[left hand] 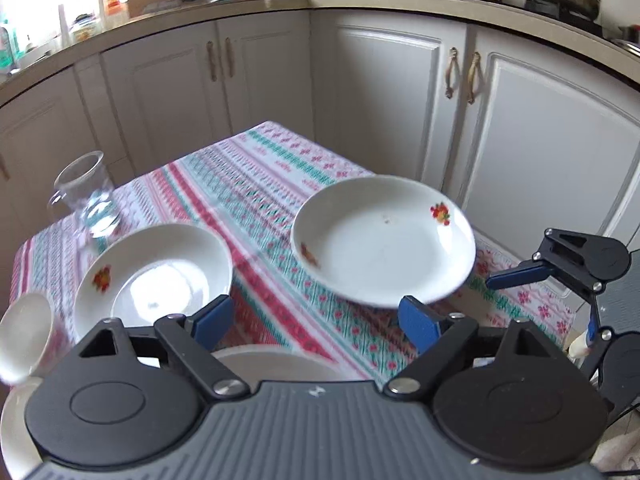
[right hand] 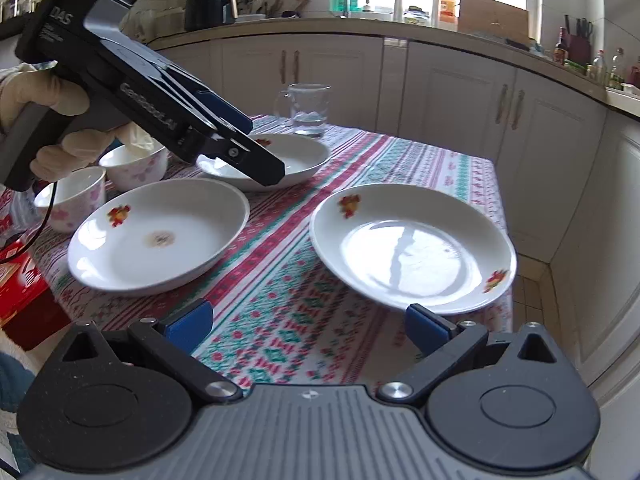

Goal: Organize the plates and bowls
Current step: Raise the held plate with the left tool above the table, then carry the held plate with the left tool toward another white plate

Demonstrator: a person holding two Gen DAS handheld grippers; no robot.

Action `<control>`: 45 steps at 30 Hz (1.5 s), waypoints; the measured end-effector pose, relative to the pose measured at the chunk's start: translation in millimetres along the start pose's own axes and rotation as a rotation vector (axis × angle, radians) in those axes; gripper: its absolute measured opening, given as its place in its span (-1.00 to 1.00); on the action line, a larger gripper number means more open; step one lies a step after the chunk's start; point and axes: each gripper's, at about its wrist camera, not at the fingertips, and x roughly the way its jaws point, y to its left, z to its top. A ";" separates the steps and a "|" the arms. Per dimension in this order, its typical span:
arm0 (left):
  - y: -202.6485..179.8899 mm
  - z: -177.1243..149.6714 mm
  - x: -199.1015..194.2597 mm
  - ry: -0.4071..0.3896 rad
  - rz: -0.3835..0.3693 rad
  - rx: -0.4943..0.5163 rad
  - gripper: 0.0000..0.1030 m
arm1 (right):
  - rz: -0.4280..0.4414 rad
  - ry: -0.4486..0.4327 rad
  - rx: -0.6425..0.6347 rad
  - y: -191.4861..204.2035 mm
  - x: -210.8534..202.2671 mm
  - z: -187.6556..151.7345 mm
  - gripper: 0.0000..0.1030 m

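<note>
Near plate half hidden behind claw

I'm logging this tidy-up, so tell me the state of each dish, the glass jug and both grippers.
Left gripper: open, empty.
Right gripper: open, empty.
Right plate: flat, empty, unstacked.
Stained plate: flat, unstacked.
Far plate: flat, unstacked.
Two bowls: upright, side by side.
Glass jug: upright, a little water.

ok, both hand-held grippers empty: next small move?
Probably ease the right hand-held gripper forward onto the near rim of the plate ahead. Its jaws stand open, nothing between them, and that plate lies alone near the table edge.
</note>
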 end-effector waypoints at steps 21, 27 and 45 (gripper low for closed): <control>14.6 -87.0 -54.2 0.011 0.136 -0.199 0.73 | 0.163 0.002 -0.089 58.0 30.3 -9.7 1.00; 25.9 -88.0 -58.6 0.023 0.120 -0.201 0.74 | 0.188 0.010 -0.101 69.6 43.0 -6.1 1.00; 64.8 -72.3 -36.0 0.139 0.097 -0.094 0.80 | 0.213 0.010 -0.156 80.9 57.4 -1.3 1.00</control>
